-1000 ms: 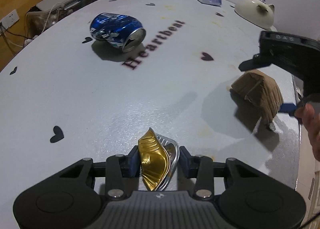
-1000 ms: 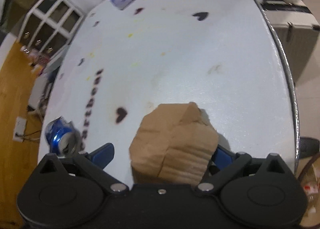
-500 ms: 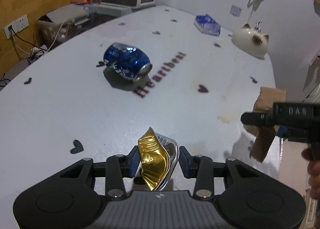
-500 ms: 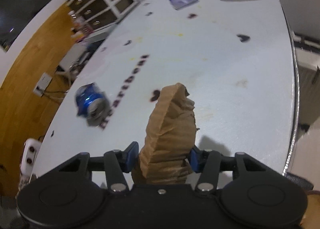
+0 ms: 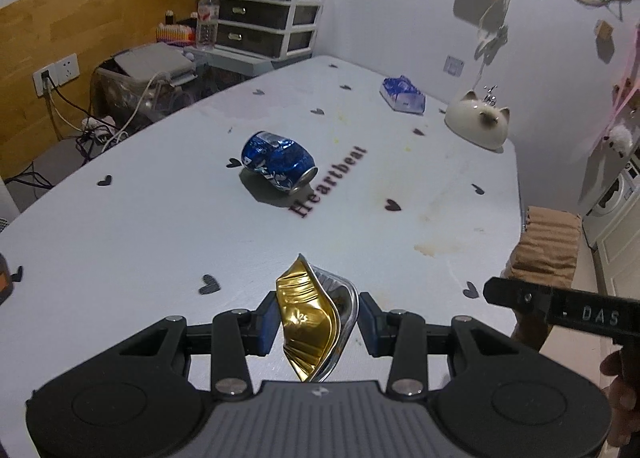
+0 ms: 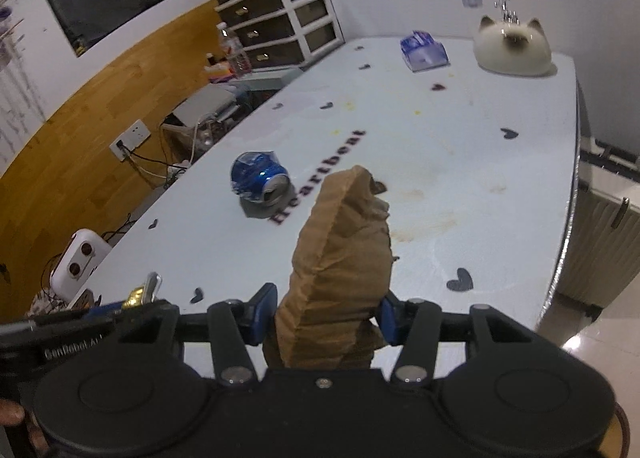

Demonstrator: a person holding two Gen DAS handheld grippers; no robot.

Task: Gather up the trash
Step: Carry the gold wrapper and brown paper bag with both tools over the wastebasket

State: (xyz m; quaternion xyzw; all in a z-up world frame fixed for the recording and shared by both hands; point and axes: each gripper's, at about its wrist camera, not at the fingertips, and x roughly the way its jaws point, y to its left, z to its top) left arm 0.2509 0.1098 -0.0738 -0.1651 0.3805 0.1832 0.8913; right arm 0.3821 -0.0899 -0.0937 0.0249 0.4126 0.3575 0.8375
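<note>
Holding two bits of rubbish above the table (image 5: pixel 120 242), I have my left gripper (image 5: pixel 318 324) pinched on a crushed gold foil cup (image 5: pixel 308 322), its blue pads (image 5: pixel 267 322) pressing on either side of the crumpled metal. My right gripper (image 6: pixel 320 314) has just been closing, and its blue pads (image 6: pixel 262 312) now squeeze a crumpled brown paper bag (image 6: pixel 340 270), which stands up tall between them. From the left wrist view I see the right gripper's black body (image 5: pixel 560 310) low on the right edge with the brown bag (image 5: pixel 546 250) poking up behind it, past the table's right edge, and part of a hand (image 5: pixel 622 390) on the handle. From the right wrist view the left gripper (image 6: pixel 132 300) shows at the lower left with a glint of the gold cup (image 6: pixel 138 296). Farther out, a crushed blue can (image 5: pixel 278 166) lies on its side near the middle of the white tabletop, just beside the printed word "Heartbeat" (image 5: pixel 330 181), touching nothing else. Beyond it a blue and white packet (image 5: pixel 402 94) rests near the far edge. A white cat-shaped ornament (image 5: pixel 478 125) sits at the far right corner. Behind the table stands a drawer unit (image 5: pixel 268 13) with a water bottle (image 5: pixel 207 17) next to it.
</note>
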